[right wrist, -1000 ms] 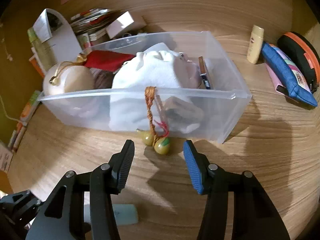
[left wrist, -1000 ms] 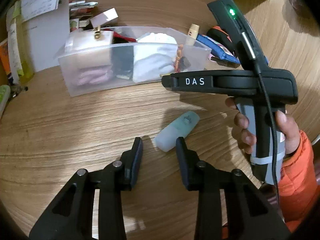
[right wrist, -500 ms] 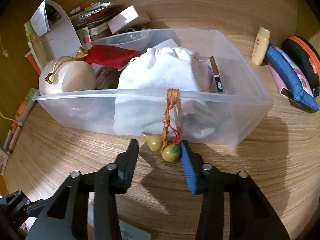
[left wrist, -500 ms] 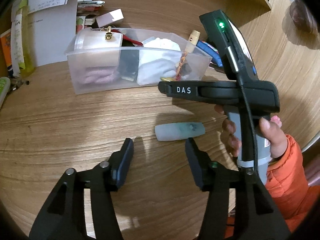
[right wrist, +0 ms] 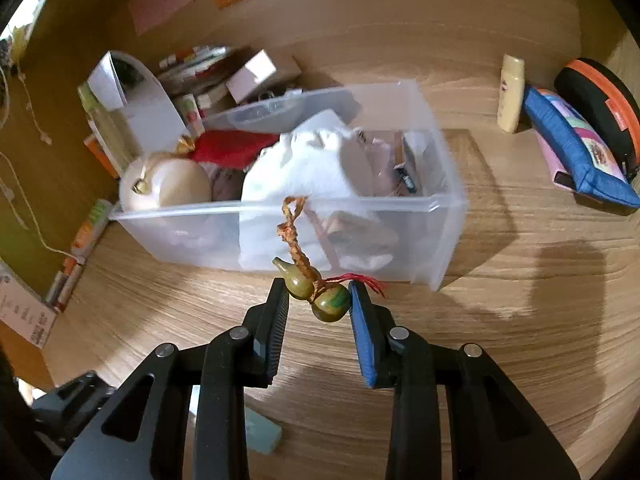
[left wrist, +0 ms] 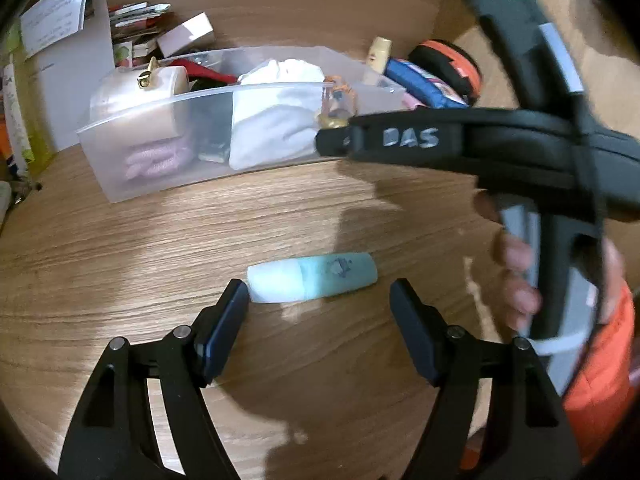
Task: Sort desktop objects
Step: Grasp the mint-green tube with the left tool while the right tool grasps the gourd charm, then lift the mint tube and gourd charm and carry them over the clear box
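A pale green tube (left wrist: 312,282) lies crosswise on the wooden table. My left gripper (left wrist: 318,296) is open just behind it and its jaws are opening. The left fingertip (left wrist: 236,296) sits at the tube's white end, but nothing is pressed between the pads. My right gripper (right wrist: 318,294) is shut on a green-brown double gourd charm (right wrist: 326,302), whose orange braided cord points up in front of the clear plastic bin (right wrist: 448,208). In the left wrist view the right gripper (left wrist: 332,142) shows from the side, level with the bin (left wrist: 160,176).
The bin holds a white cloth pouch (right wrist: 312,168), a cream round box (right wrist: 172,184) and a red pouch (right wrist: 232,148). A yellow bottle (right wrist: 510,96), a blue pouch (right wrist: 572,148) and a black-orange case (right wrist: 600,96) lie right. Papers and boxes (right wrist: 252,72) crowd the back left.
The right gripper shut on the gourd charm and raised it off the table. The left gripper's jaws spread wider and the green tube now lies across, close to their tips.
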Tool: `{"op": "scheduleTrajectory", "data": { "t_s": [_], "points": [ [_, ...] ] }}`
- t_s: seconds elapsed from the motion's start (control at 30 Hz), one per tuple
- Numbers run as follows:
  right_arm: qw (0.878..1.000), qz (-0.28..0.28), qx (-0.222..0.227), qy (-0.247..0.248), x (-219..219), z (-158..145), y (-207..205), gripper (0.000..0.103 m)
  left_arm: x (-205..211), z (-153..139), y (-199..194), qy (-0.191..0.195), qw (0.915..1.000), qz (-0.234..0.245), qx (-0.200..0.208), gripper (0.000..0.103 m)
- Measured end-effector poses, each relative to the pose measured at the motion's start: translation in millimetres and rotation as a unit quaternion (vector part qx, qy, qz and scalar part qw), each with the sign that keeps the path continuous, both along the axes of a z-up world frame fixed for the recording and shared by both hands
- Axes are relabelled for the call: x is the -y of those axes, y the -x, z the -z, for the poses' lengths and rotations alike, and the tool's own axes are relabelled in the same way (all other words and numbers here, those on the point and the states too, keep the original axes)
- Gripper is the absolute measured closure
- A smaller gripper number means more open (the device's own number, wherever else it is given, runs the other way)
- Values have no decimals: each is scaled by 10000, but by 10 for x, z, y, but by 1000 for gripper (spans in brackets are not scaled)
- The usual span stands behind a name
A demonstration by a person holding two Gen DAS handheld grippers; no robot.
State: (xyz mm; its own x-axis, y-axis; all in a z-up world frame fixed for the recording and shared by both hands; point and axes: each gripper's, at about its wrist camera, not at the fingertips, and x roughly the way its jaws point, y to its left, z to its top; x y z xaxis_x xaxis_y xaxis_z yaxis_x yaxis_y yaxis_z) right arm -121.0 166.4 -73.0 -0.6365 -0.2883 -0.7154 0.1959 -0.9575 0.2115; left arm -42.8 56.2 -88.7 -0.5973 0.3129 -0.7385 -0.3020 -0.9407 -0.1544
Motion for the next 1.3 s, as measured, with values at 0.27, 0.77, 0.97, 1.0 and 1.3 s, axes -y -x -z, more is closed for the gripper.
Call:
{"op": "scheduleTrajectory", "data": {
  "t_s": [0.27, 0.77, 0.97, 1.0, 1.3],
  "points": [
    [9995, -207, -202, 98, -78, -93, -33, 75, -156, 17, 60, 313, 9989, -342, -79, 31],
    [9975, -283, -410, 498, -199, -283, -73, 75, 36, -235, 93, 323, 9966, -501, -570, 31],
    [9959, -340, -594, 586, -185, -423, -97, 75, 199, -461, 120, 298, 9936, -690, -838, 31],
    [9955, -343, -634, 609, -183, -451, -99, 75, 227, -498, 112, 292, 9931, -718, -882, 31],
    [9936, -347, -856, 644, -185, -652, -63, 75, 491, -807, 159, 75, 9875, -914, -1281, 31]
  ]
}}
